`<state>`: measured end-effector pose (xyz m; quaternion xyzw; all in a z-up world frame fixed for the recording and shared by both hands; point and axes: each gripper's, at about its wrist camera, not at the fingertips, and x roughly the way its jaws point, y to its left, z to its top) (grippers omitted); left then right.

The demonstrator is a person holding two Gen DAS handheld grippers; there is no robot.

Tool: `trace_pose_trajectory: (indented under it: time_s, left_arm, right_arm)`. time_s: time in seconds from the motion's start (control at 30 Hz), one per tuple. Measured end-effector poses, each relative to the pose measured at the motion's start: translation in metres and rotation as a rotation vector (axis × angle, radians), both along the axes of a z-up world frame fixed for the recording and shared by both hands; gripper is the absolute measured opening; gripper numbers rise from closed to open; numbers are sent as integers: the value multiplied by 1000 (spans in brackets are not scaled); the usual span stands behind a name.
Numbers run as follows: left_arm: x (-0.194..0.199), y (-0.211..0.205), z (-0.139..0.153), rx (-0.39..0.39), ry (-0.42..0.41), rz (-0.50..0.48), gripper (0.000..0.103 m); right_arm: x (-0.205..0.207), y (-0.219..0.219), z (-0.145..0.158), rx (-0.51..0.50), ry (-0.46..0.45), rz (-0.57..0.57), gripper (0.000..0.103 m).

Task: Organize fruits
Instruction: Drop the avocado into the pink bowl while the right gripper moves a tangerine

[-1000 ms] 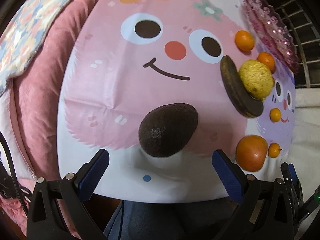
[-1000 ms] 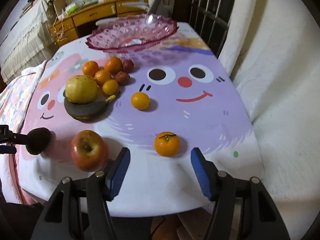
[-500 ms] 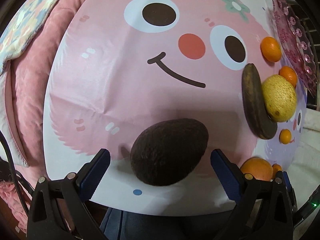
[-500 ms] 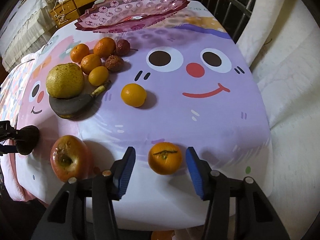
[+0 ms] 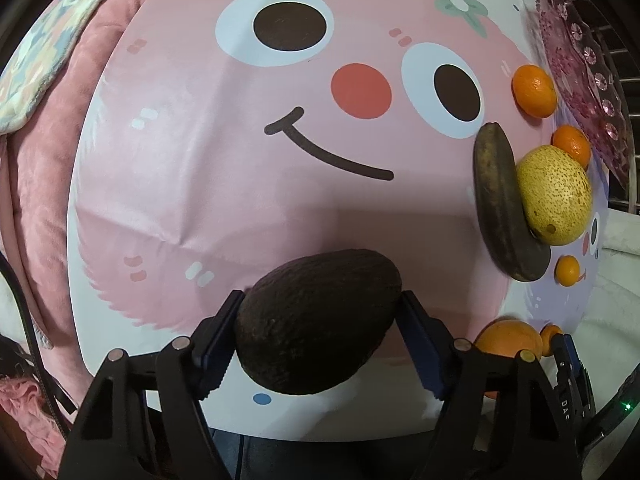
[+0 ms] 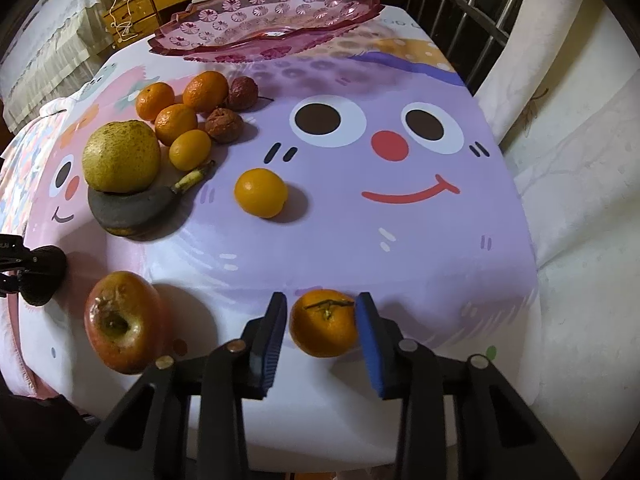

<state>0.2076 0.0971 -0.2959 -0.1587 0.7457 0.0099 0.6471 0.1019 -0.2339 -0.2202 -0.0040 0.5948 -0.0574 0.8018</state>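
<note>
My left gripper [image 5: 320,320] is shut on a dark avocado [image 5: 318,320] at the table's near edge; the avocado also shows at the left edge of the right wrist view [image 6: 42,276]. My right gripper [image 6: 322,324] has its blue pads either side of a tangerine [image 6: 323,322]; the right pad touches it and a thin gap shows at the left pad. A pink glass fruit dish [image 6: 264,20] stands at the far end. A red apple [image 6: 120,322], a pear [image 6: 120,156] on a blackened banana [image 6: 132,208], and a lone orange [image 6: 261,193] lie between.
Several small oranges [image 6: 176,120] and two wrinkled dark fruits [image 6: 224,124] cluster before the dish. A cartoon-face cloth [image 6: 400,220] covers the table. A pink cushion [image 5: 44,168] lies left, a white padded seat [image 6: 580,200] right, and metal bars [image 6: 460,8] behind.
My left gripper moved forward and closed on the avocado. My right gripper moved down and forward and narrowed around the tangerine.
</note>
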Motion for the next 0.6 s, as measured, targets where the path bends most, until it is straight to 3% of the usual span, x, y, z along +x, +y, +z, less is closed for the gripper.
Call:
trace_pose_trajectory:
  time_s: [0.27,0.6]
  left_arm:
    - [-1,-2,9,32,-25,-67,73]
    - [11,-14,77,-8,-134,-145,73]
  right_arm:
    - [-3,-1,0,-2,-24,-23,31]
    - [-8,5,21,9,-87,-21,29]
